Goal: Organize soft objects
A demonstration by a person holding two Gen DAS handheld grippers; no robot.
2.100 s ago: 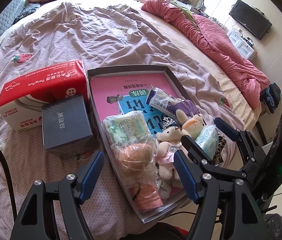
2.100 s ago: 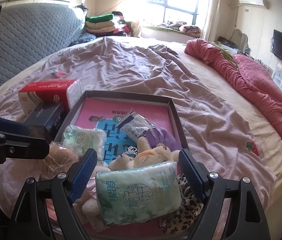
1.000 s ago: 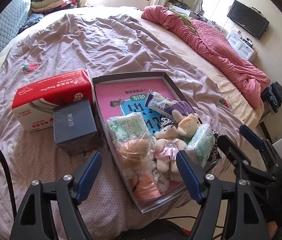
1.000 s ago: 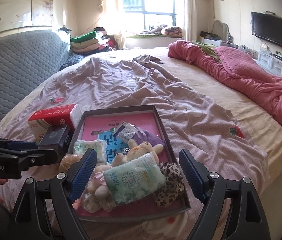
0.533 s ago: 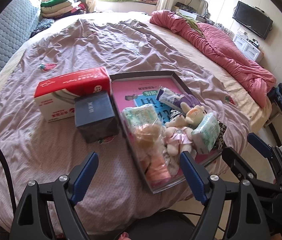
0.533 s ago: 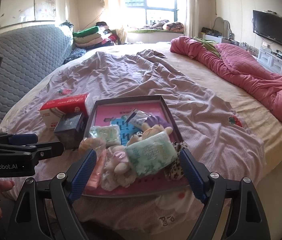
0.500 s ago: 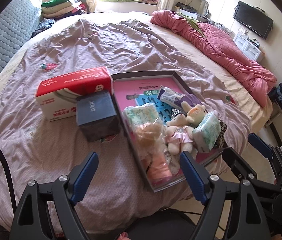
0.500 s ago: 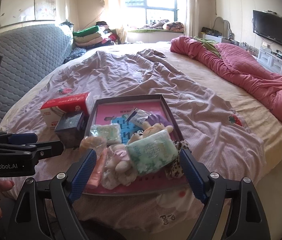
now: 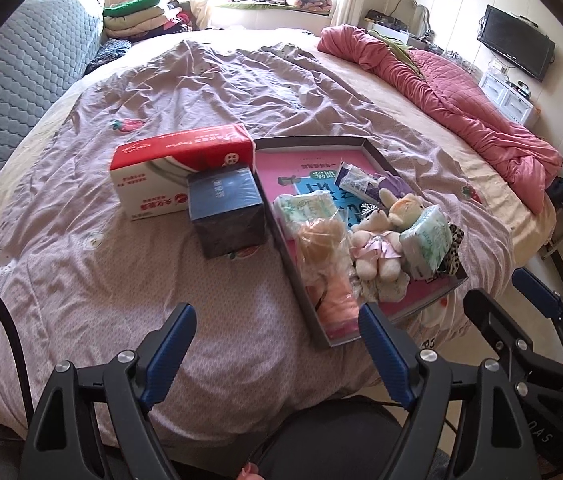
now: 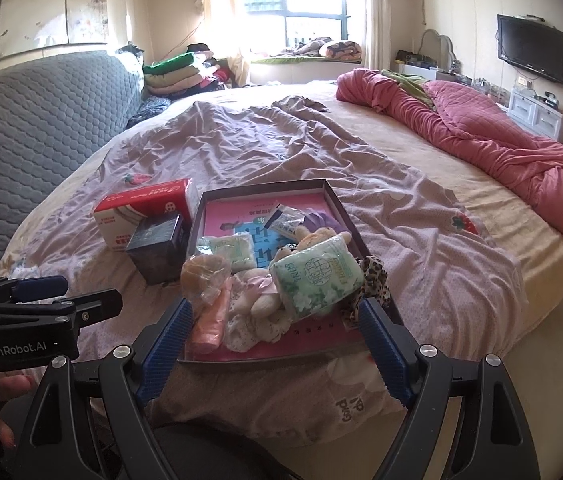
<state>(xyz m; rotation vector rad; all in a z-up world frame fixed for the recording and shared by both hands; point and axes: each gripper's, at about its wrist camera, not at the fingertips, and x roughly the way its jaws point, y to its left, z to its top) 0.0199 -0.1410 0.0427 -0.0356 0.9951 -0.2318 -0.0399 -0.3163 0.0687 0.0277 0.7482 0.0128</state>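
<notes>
A shallow dark tray (image 9: 365, 143) (image 10: 345, 216) with a pink liner lies on the bed near its front edge. In it lie a green tissue pack (image 10: 315, 274) (image 9: 425, 238), a second tissue pack (image 10: 227, 249), a plush bunny (image 9: 377, 246) (image 10: 259, 300), a bagged plush toy (image 9: 323, 246) (image 10: 203, 276), a leopard-print cloth (image 10: 373, 280) and a small wrapped packet (image 10: 287, 218). My left gripper (image 9: 277, 354) is open and empty, held back off the bed edge. My right gripper (image 10: 271, 354) is open and empty, just in front of the tray.
A red and white tissue box (image 9: 179, 170) (image 10: 145, 210) and a dark blue box (image 9: 225, 210) (image 10: 157, 246) stand left of the tray. A pink quilt (image 10: 473, 136) lies at the right. A grey padded headboard (image 10: 41, 120) is at the left, folded bedding (image 10: 173, 72) behind.
Both grippers have drawn back from the tray toward the bed's front edge, so the tray and boxes look smaller and farther. Both stay open and empty.
</notes>
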